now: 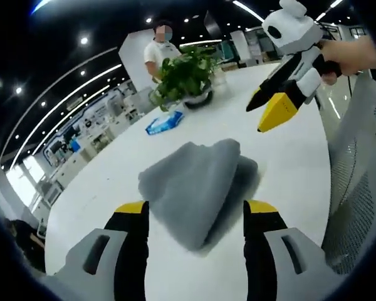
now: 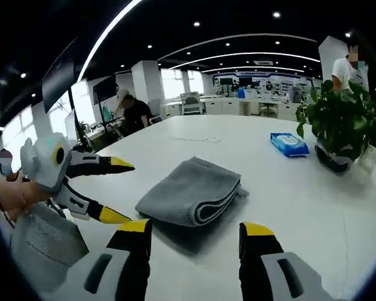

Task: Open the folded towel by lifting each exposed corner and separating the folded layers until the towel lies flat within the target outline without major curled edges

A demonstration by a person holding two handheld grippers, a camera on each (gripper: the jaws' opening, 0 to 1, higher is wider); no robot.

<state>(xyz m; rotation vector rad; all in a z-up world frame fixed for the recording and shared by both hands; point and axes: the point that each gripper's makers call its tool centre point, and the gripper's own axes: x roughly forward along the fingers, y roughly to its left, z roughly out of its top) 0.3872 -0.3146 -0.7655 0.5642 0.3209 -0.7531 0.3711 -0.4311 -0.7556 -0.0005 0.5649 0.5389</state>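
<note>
Towel (image 2: 189, 191): soft grey terry, folded into rounded layers on glossy white table (image 2: 288, 207).

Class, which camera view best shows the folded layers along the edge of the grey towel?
The right gripper view: the grey folded cloth towel turns its rolled, layered edge toward that camera. The left gripper view shows the towel as a smooth grey mound, its layers hidden.
</note>
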